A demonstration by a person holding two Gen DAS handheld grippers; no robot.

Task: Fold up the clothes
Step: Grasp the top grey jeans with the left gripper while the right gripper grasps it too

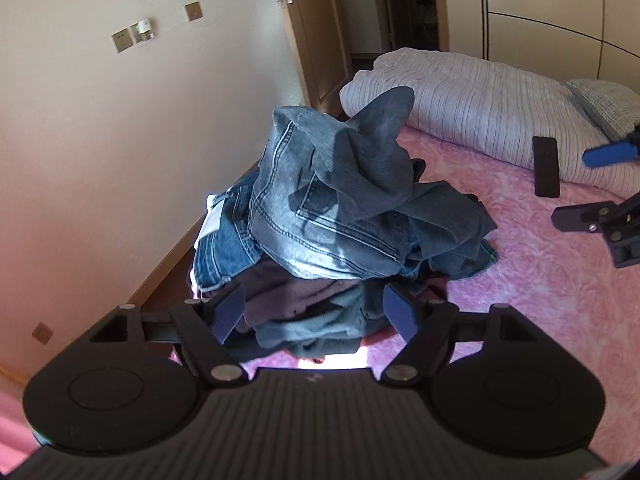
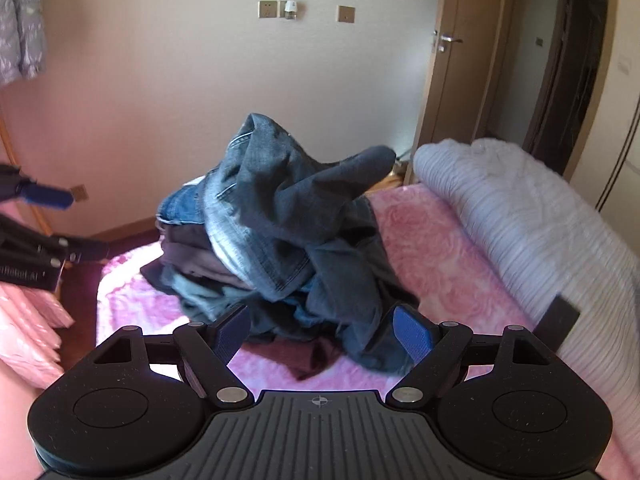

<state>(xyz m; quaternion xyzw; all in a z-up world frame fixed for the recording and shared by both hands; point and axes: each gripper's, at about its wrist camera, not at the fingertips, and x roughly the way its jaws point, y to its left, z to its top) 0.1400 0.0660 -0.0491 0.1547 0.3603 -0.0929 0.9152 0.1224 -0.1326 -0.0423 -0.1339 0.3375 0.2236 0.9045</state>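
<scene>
Both claws, the left gripper (image 1: 316,312) and right gripper (image 2: 325,330), are wide open and hold nothing; I think one must next grab the top jeans (image 1: 320,200) off the pile.

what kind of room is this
Most likely a bedroom in a home. A bed with a pink cover carries a rolled striped quilt and a pile of jeans and other clothes, and a wooden door stands in the plain wall behind.
</scene>
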